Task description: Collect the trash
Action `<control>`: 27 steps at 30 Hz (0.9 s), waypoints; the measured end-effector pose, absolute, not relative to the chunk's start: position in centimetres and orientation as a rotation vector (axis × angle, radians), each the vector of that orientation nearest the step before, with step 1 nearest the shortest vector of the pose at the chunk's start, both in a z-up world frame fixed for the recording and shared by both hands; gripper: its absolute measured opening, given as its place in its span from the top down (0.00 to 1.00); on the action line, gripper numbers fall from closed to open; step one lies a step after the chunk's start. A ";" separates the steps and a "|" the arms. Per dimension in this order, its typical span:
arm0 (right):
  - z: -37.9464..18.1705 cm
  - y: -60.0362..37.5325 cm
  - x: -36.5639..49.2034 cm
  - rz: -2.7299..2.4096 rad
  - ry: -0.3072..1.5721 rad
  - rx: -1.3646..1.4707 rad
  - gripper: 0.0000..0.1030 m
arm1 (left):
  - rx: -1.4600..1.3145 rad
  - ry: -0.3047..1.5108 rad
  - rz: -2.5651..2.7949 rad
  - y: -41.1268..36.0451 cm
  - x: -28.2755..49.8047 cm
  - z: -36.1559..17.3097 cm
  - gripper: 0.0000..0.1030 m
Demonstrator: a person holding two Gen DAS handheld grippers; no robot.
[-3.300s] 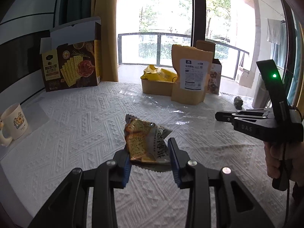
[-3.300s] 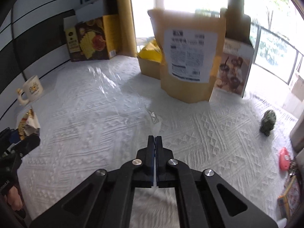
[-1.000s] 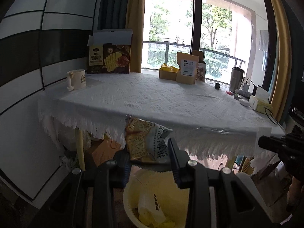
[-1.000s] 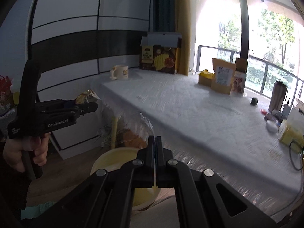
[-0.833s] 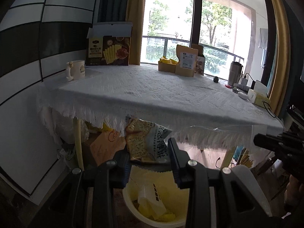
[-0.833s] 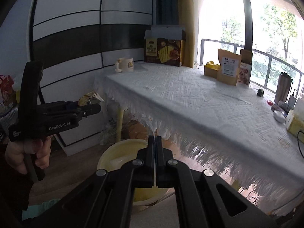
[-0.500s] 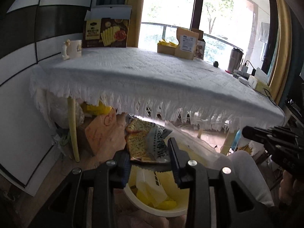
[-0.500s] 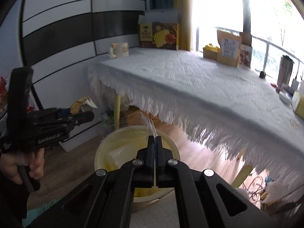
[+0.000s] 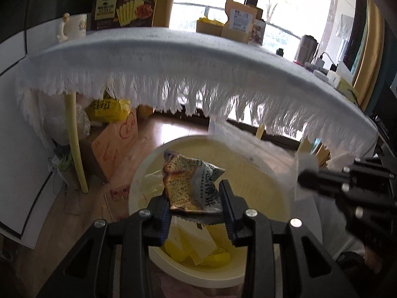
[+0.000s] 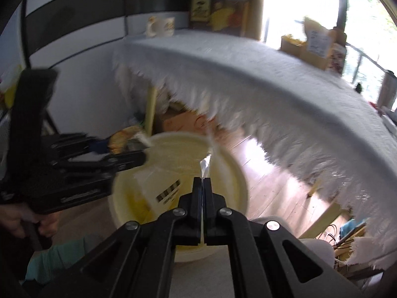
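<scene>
At the far left of the left wrist view we see a cream mug (image 9: 74,26) on the tabletop (image 9: 173,49), with a brown cracker box (image 9: 125,8) just behind it. A white fringed cloth hangs over the tabletop's near edge. Below it, a yellow table leg (image 9: 74,136) stands on the wooden floor beside a cardboard box (image 9: 114,139) with a yellow bag (image 9: 109,106) on top.

In the middle, our left tool (image 9: 196,204) is clamped on a crumpled cracker wrapper (image 9: 191,183), blue pads pressed to either side of its lower edge. The wrapper hangs over the open mouth of a pale yellow bin (image 9: 270,193), which sits on the floor just in front of the tabletop and already holds yellow scraps and a white packet at its bottom.

Further right, our right tool (image 9: 305,176) reaches in from the edge, level with the bin's rim, with a sheet of clear plastic film (image 9: 263,154) trailing from its tip across the bin. In the right wrist view, this tool (image 10: 202,182) has its fingers pressed together on a thin strip of that film (image 10: 205,166), above the bin (image 10: 139,198). The left tool (image 10: 139,151) shows there at the left, over the bin's near rim.

At the far right of the tabletop stand tan pouches (image 9: 239,21) and a metal flask (image 9: 306,48).
</scene>
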State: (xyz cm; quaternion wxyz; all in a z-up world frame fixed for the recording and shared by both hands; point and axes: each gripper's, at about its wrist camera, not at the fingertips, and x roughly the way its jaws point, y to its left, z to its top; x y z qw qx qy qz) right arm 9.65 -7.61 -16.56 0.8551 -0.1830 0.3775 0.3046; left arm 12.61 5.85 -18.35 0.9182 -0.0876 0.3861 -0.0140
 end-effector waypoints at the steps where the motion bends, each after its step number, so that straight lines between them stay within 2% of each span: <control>1: -17.0 -7.4 9.6 0.654 0.812 -0.390 1.00 | -0.179 0.802 -0.034 5.8 12.8 -18.7 0.66; 11: -21.0 -7.2 11.6 0.680 0.992 -0.357 0.98 | -0.162 0.854 -0.062 5.5 13.7 -20.1 0.66; 13: -20.9 -7.5 11.9 0.651 0.985 -0.360 0.87 | -0.169 0.862 -0.056 5.4 13.9 -20.4 0.66; 15: -20.4 -8.1 12.1 0.643 0.954 -0.338 0.64 | -0.173 0.876 -0.053 5.4 13.9 -20.7 0.66; 16: -20.2 -8.4 12.2 0.640 0.944 -0.331 0.61 | -0.172 0.885 -0.052 5.3 14.0 -20.9 0.66; 23: -19.2 -10.0 12.7 0.602 0.931 -0.326 0.61 | -0.150 0.937 -0.049 4.3 14.3 -21.7 0.65; 27: -17.8 -10.9 12.6 0.602 0.906 -0.306 0.61 | -0.142 0.937 -0.042 4.0 14.4 -21.4 0.56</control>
